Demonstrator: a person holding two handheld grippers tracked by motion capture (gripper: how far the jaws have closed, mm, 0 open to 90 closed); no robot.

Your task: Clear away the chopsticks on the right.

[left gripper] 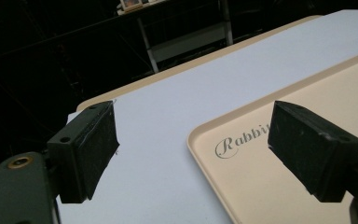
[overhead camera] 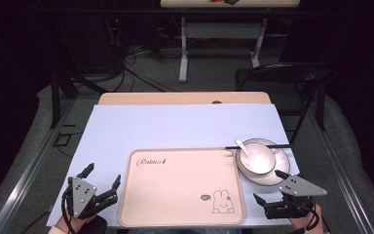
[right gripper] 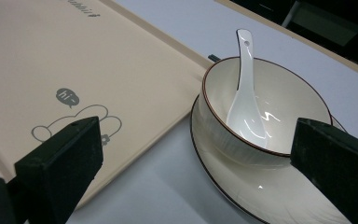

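1. surface point(overhead camera: 126, 127) has a pale lavender sheet over it; wood edge shows at the far side.
2. beige tray point(overhead camera: 182, 185) lies flat at the near-centre of the sheet, w/ script lettering at its far-left corner and a rabbit drawing w/ a "hi" bubble at its near-right corner. nothing rests on the tray.
3. just right of the tray, a cream plate point(overhead camera: 278, 176) w/ a dark rim line sits on the sheet; its left edge is close to the tray's right edge, can't tell if touching.
4. white bowl point(overhead camera: 257, 158) stands upright on the plate, also w/ a thin dark rim line.
5. white spoon point(overhead camera: 244, 148) lies in the bowl, scoop down inside, handle leaning on the rim and pointing away to the far-left in the high view. right gripper view shows a small hole near the handle's end.
6. a thin dark stick-like item point(overhead camera: 255, 145) lies across the sheet just behind the bowl; too small to id.
7. left tool point(overhead camera: 103, 179) hovers at the near-left, beside the tray's left edge, jaws spread wide, holding nothing. its own view puts one jaw over the sheet, the other over the tray's corner.
8. right tool point(overhead camera: 270, 186) sits at the near-right, just near of the plate, jaws wide apart, holding nothing; in its view the bowl and plate lie btwn the jaws, farther off.
9. a dark chair point(overhead camera: 292, 78) stands beyond the far-right corner.
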